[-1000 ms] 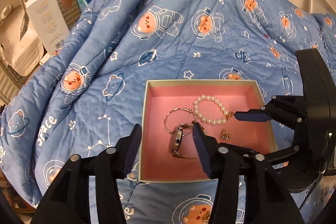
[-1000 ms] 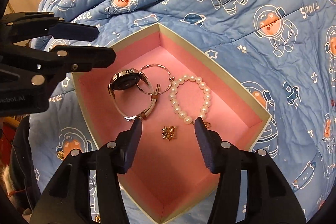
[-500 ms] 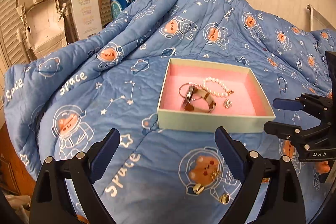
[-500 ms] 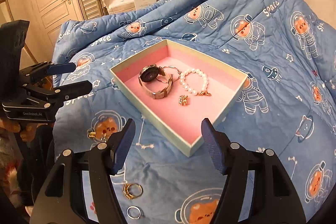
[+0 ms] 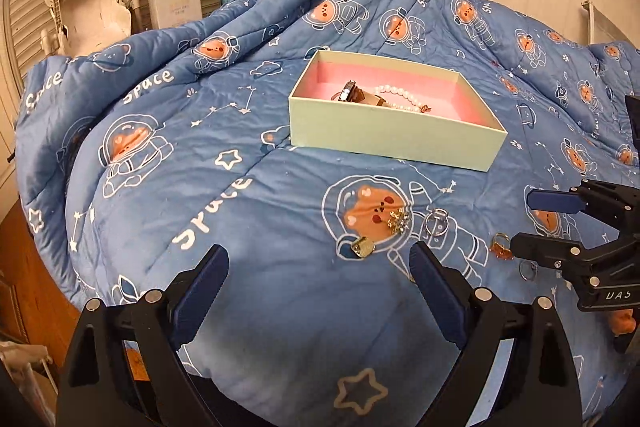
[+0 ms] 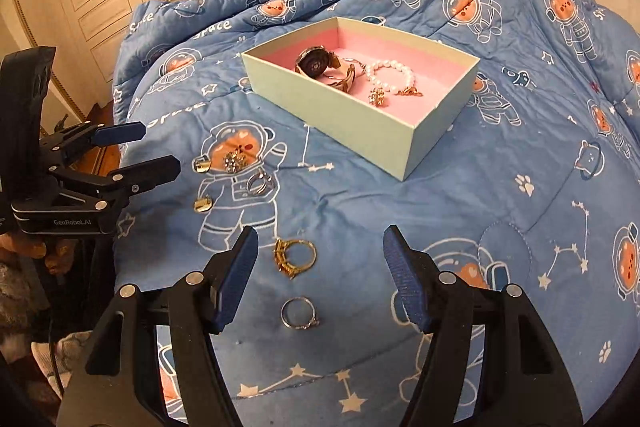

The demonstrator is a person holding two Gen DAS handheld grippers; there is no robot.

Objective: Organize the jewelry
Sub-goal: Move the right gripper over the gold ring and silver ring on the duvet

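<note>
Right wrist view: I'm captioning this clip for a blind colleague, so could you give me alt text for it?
The open right gripper hovers over a blue quilt above a gold ring and a silver ring. Beyond sits a pink-lined box holding a watch and pearl bracelet; the left gripper is also open.

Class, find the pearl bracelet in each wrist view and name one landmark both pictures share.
Left wrist: pearl bracelet lies upper centre, inside the pink-lined box, right of the watch.
Right wrist: pearl bracelet lies upper centre, in the same box, right of the watch.
Shared landmark: the pink-lined box on the blue quilt.
</note>
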